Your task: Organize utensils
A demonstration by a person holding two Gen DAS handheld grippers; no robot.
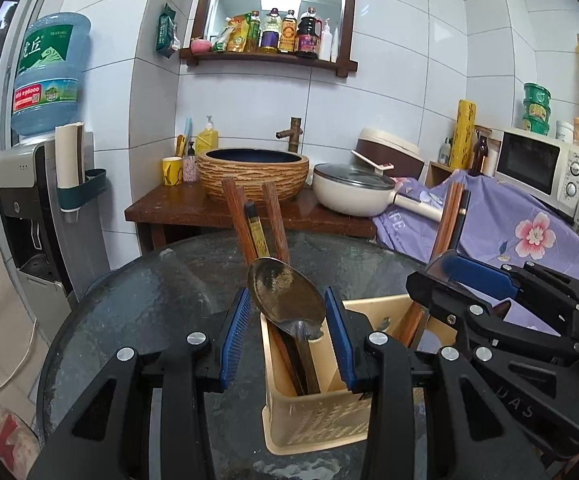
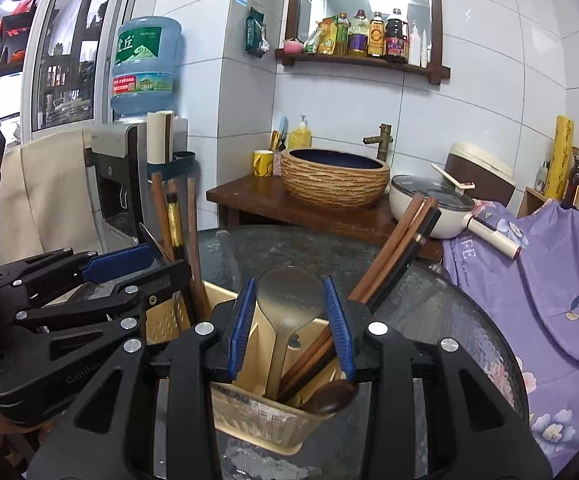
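Note:
A beige slotted utensil holder (image 1: pixel 313 420) (image 2: pixel 257 420) stands on the round dark glass table (image 1: pixel 149 300). My left gripper (image 1: pixel 287 312) is shut on the bowl of a metal spoon (image 1: pixel 285 292), whose handle points down into the holder's left compartment beside brown chopsticks (image 1: pixel 273 216). My right gripper (image 2: pixel 289 312) is shut on the bowl of a second metal spoon (image 2: pixel 289 300), handle down in the right compartment next to leaning chopsticks (image 2: pixel 401 248) and a dark wooden spoon (image 2: pixel 333 396). Each gripper shows side-on in the other's view: right gripper (image 1: pixel 437 280), left gripper (image 2: pixel 161 264).
Behind the table a wooden counter holds a woven basin (image 1: pixel 253 172) and a white pan (image 1: pixel 349 192). A purple flowered cloth (image 1: pixel 529 232) covers the right side below a microwave (image 1: pixel 541 168). A water dispenser (image 1: pixel 21 200) stands to the left.

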